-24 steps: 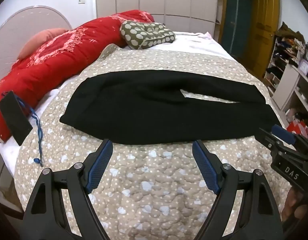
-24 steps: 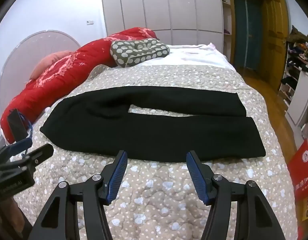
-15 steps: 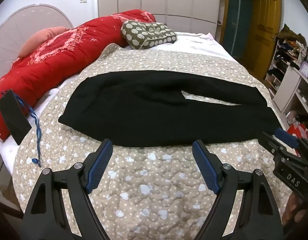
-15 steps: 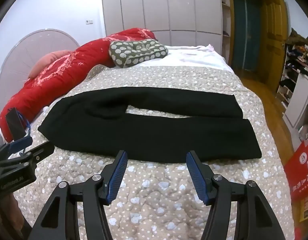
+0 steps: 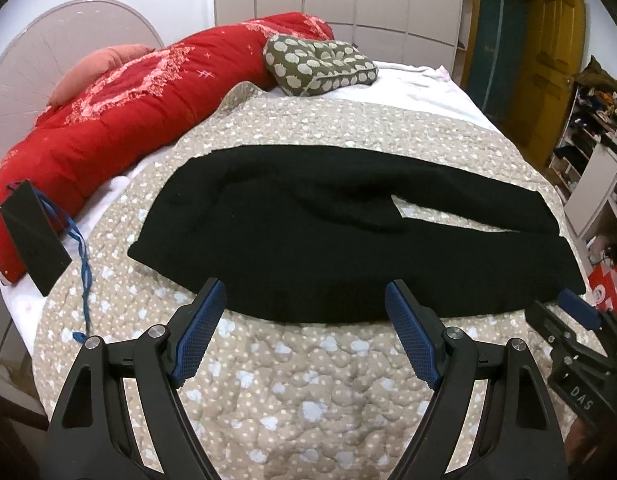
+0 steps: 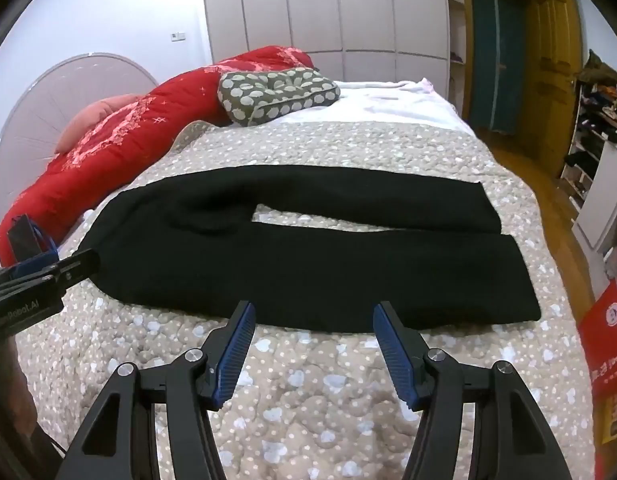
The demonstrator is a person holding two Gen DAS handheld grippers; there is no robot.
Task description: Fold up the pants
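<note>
We have the black knit pants [image 5: 348, 240] spread flat across the beige quilted bedspread with white dots [image 5: 308, 380], waistband toward the red embroidered quilt [image 5: 120, 120] on our left and the two legs running out to the right, a narrow wedge of bedspread showing between them. Our left gripper [image 5: 304, 316] hangs just short of the near edge of the pants at the hip end, its blue-padded jaws spread wide and holding nothing; our right gripper [image 6: 312, 332] does the same nearer the leg end, also wide open and empty. We judge the step in hand to be the approach for the first lengthwise fold, near leg over far leg. To do it well we should bring both tongs down low along the near edge, one at the waistband corner and one at the cuff, pinch only the top leg's fabric without catching the bedspread, then lift together so the cloth stays taut and the edges meet. The soft knit will likely sag in the middle, so an even lift matters. Compared with a moment ago, both tongs have edged closer to the pants, whose near edge now meets the fingertips in each view; the garment itself lies unchanged, and the jaws are as wide as before.
</note>
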